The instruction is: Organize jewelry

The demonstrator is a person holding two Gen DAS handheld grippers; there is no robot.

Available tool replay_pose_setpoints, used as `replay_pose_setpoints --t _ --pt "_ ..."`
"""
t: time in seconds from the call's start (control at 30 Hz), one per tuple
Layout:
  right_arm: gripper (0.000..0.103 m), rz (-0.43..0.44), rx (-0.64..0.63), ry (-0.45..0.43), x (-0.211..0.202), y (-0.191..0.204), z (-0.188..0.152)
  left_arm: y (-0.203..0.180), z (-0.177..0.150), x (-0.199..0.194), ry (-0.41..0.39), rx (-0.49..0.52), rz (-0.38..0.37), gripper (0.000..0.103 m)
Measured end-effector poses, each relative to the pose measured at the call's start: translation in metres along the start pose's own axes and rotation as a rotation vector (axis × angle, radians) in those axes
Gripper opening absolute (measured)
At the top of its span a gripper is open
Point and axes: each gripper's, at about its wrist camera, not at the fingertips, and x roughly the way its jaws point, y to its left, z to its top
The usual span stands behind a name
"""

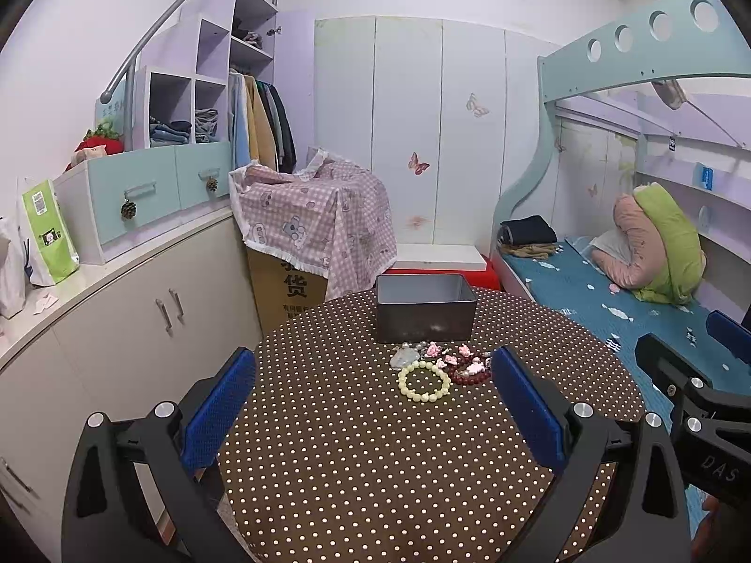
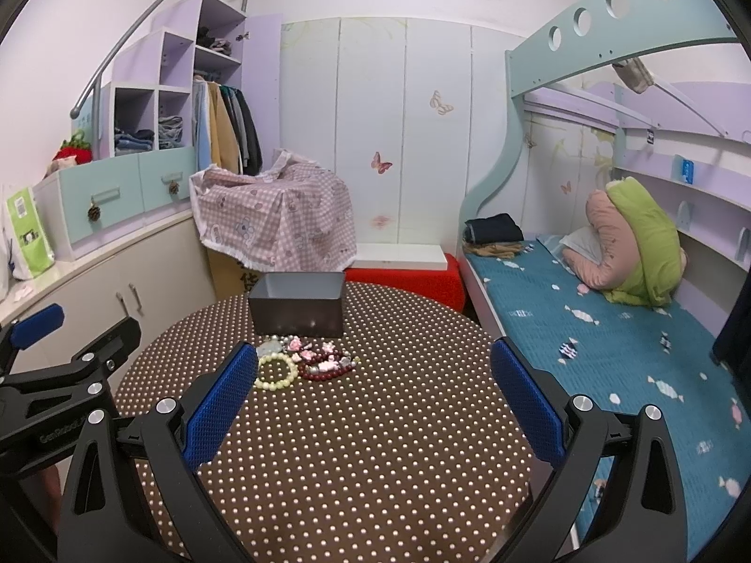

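Note:
A grey open box (image 1: 425,307) stands at the far side of the round polka-dot table (image 1: 366,460). In front of it lies a small heap of jewelry: a pale yellow bead bracelet (image 1: 424,381), a dark red bead bracelet (image 1: 471,374), pink charms (image 1: 451,355) and a clear pendant (image 1: 404,359). My left gripper (image 1: 373,406) is open and empty, hovering just short of the heap. In the right wrist view the box (image 2: 298,302), yellow bracelet (image 2: 277,372) and red bracelet (image 2: 324,368) lie ahead to the left. My right gripper (image 2: 373,403) is open and empty.
White cabinets (image 1: 141,309) with drawers and a green bag (image 1: 47,230) run along the left. A cloth-covered carton (image 1: 314,230) stands behind the table. A bunk bed (image 2: 610,309) with a blue sheet is at the right. A red stool (image 2: 408,281) sits beyond the table.

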Motion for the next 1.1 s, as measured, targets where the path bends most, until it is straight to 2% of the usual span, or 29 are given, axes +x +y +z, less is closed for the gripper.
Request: replay_pose_setpoints --t 1.1 --pt "0.097 0.001 -0.001 0.005 0.005 -0.005 -0.003 0.007 -0.006 0.01 0.027 -0.002 0.009 0.097"
